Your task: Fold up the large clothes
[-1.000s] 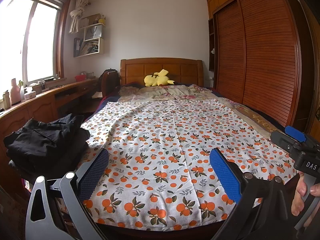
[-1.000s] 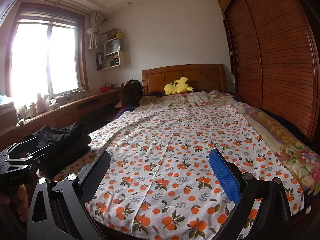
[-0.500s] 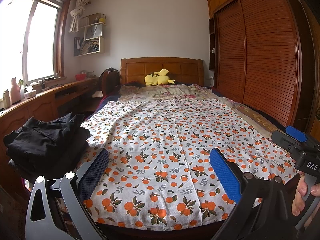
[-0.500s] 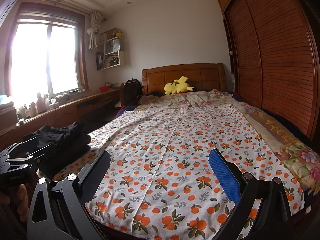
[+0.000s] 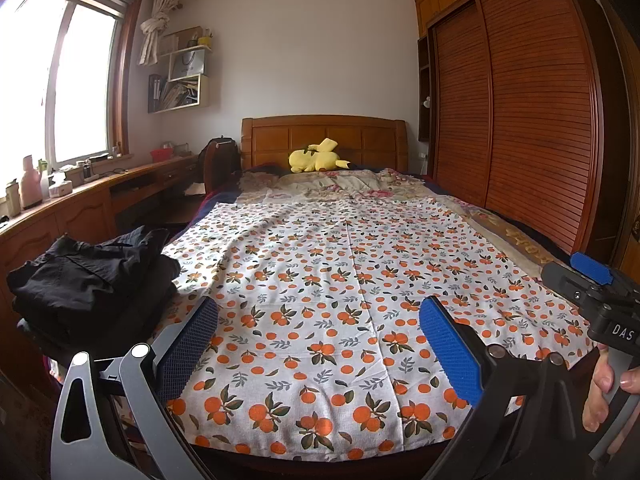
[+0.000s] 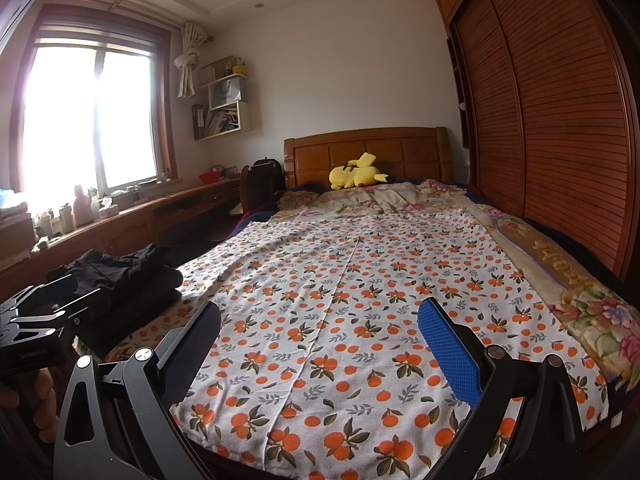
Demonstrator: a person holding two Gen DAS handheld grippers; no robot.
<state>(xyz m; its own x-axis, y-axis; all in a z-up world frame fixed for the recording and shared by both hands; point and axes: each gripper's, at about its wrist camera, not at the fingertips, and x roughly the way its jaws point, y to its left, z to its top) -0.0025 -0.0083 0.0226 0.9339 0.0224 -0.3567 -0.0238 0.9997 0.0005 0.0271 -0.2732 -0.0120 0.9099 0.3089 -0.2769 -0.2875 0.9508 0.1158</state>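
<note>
Left gripper point(image 5: 318, 344): fingers spread wide, holding nothing, poised over the near edge of the cloth.
Right gripper point(image 6: 318, 344): also spread wide and empty, just beside the left one.
Orange-print cloth point(image 5: 340, 280): lies flat on the bed straight ahead of both grippers, with a centre seam running away from them.
Black clothes pile point(image 5: 92, 280): folded, ahead-left of the left gripper, at the bed's left edge.
Yellow plush toy point(image 5: 316, 158): far ahead, against the headboard point(image 5: 360, 136).
Wardrobe point(image 6: 560, 120): along the right.
</note>
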